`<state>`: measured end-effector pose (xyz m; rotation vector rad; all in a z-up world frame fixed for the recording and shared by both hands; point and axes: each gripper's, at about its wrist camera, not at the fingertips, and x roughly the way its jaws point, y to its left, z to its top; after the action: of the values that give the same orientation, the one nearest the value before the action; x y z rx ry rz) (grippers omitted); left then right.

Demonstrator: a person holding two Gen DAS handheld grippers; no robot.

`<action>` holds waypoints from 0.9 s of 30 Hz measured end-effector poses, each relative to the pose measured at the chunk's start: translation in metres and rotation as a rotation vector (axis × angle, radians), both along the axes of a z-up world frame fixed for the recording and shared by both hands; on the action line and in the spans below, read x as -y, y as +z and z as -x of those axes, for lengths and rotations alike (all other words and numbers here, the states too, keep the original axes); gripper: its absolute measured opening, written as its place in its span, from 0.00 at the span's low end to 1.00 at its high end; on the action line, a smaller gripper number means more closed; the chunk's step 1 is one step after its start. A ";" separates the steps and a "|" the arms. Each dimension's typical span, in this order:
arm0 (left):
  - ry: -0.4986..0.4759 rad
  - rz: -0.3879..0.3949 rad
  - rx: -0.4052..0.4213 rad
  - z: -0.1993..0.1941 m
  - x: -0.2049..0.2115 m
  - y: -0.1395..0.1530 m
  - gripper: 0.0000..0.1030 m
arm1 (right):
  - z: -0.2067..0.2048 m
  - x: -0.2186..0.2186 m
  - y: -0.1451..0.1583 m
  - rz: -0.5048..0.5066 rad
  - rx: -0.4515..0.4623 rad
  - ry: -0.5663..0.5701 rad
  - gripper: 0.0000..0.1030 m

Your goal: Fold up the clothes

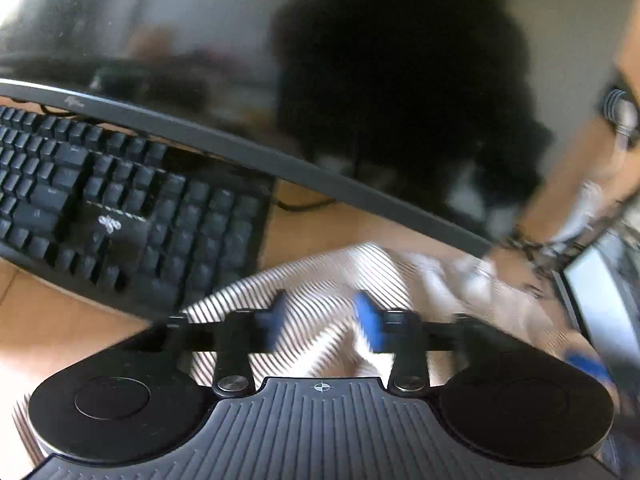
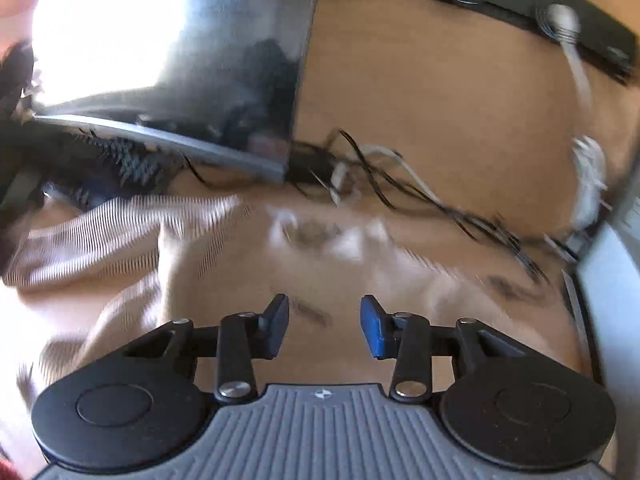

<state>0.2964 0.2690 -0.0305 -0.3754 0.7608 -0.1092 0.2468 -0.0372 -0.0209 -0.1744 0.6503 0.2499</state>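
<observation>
Looking along my left gripper (image 1: 320, 320), I see its blue-padded fingers (image 1: 370, 322) standing partly apart over a soft, finely striped garment (image 1: 320, 276) in beige and white; motion blur keeps me from telling whether the pads press the cloth. The garment lies rumpled on the smooth orange-brown wooden tabletop (image 1: 316, 224), just in front of a black keyboard (image 1: 120, 200) with blocky keys (a small white logo sits among them, too smeared to read). A thin curved monitor (image 1: 240, 60) with a glossy dark screen rises behind; the mark on its bezel is illegible. In the right wrist view, my right gripper (image 2: 324, 326) hangs with its jaws narrowly apart and nothing between them, above the garment's plain beige stretch. Tangled black and white cables (image 2: 400, 184) sprawl beyond.
</observation>
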 end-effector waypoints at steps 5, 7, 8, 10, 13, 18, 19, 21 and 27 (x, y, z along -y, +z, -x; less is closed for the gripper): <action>-0.092 -0.124 0.047 0.045 0.024 -0.008 0.87 | -0.072 -0.015 -0.022 -0.057 -0.048 0.091 0.44; -0.182 -0.115 0.011 0.055 0.030 -0.011 0.88 | -0.093 -0.022 -0.039 -0.062 -0.102 0.131 0.45; -0.227 -0.100 -0.012 0.059 0.032 -0.012 0.88 | -0.101 -0.025 -0.048 -0.069 -0.135 0.151 0.45; -0.299 -0.070 -0.056 0.067 0.037 -0.015 0.89 | -0.102 -0.031 -0.056 -0.030 -0.119 0.183 0.15; -0.370 -0.012 -0.152 0.075 0.046 -0.027 0.88 | -0.103 -0.033 -0.055 0.076 -0.012 0.187 0.08; -0.483 -0.032 -0.189 0.091 0.071 -0.035 0.87 | -0.136 -0.024 -0.060 0.153 0.038 0.129 0.08; -0.495 -0.010 -0.198 0.093 0.073 -0.037 0.87 | -0.138 -0.026 -0.066 0.169 0.025 0.138 0.08; -0.512 0.030 -0.212 0.098 0.074 -0.040 0.88 | -0.135 -0.030 -0.074 0.188 0.030 0.153 0.09; -0.581 0.085 -0.258 0.114 0.065 -0.038 0.88 | -0.074 -0.012 -0.045 -0.031 0.014 0.138 0.63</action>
<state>0.1826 0.2037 -0.0682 -0.2417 1.1078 -0.6498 0.3204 -0.0255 -0.0659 -0.1915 0.6207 0.3907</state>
